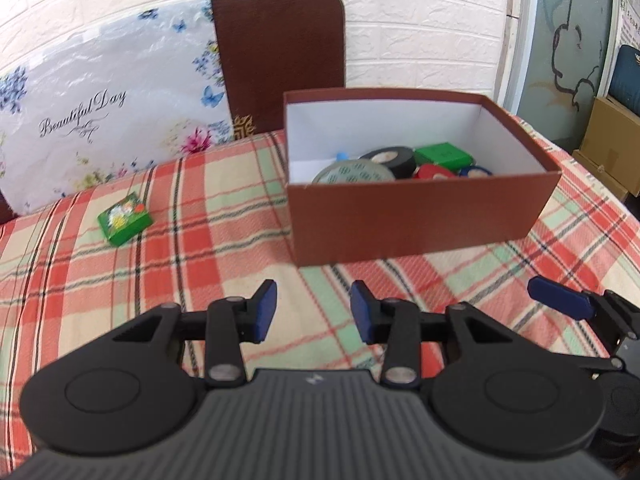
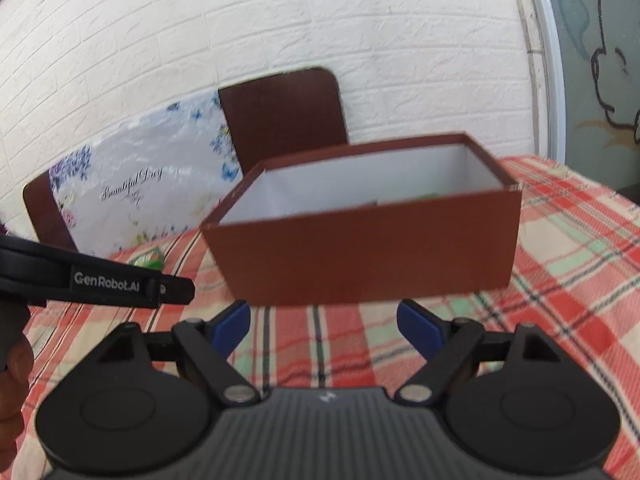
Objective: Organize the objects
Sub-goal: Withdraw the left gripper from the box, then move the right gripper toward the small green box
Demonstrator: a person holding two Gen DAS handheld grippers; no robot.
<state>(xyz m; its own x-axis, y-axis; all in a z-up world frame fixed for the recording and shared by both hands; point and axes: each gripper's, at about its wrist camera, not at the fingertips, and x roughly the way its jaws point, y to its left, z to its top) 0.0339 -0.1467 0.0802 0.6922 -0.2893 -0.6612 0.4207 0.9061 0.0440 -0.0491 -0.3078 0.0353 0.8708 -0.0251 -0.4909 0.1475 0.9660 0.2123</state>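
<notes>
Writing first: "GenRobot.AI" ran in white letters along the black side of the left gripper [image 2: 176, 290], which poked in from the left edge of the right wrist view. Far left, a flowered plastic bag [image 1: 100, 120] leaning on the white brick wall [image 1: 420, 20] read "Beautiful Day" in script. A brown chair back [image 1: 280, 60] beside it carried a small gold emblem too blurred to read.

The left gripper [image 1: 314, 316] pointed down over the plaid cloth [image 1: 200, 220], its blue pads [image 1: 266, 312] a modest gap apart with only cloth between them, nothing held. The right gripper [image 2: 326, 326] sat lower and more level, its jaws spread wide and empty, just short of the near wall of the brown box [image 2: 368, 248]. One blue finger of it [image 1: 560, 300] showed at the right edge of the left wrist view. Part of a hand [image 2: 14, 364] on the left gripper's handle was cut off at the left edge.

The box [image 1: 420, 224] stood open on the cloth, right of centre, with a black tape roll [image 1: 390, 158], a green block [image 1: 442, 156], a grey patterned disc [image 1: 352, 174] and red and blue rolls partly hidden behind its near wall. From the right wrist that wall hid almost all the contents. One small green flowered box [image 1: 125, 218] lay alone on the cloth, well to the left of the brown box; its lid print was too small to read.
</notes>
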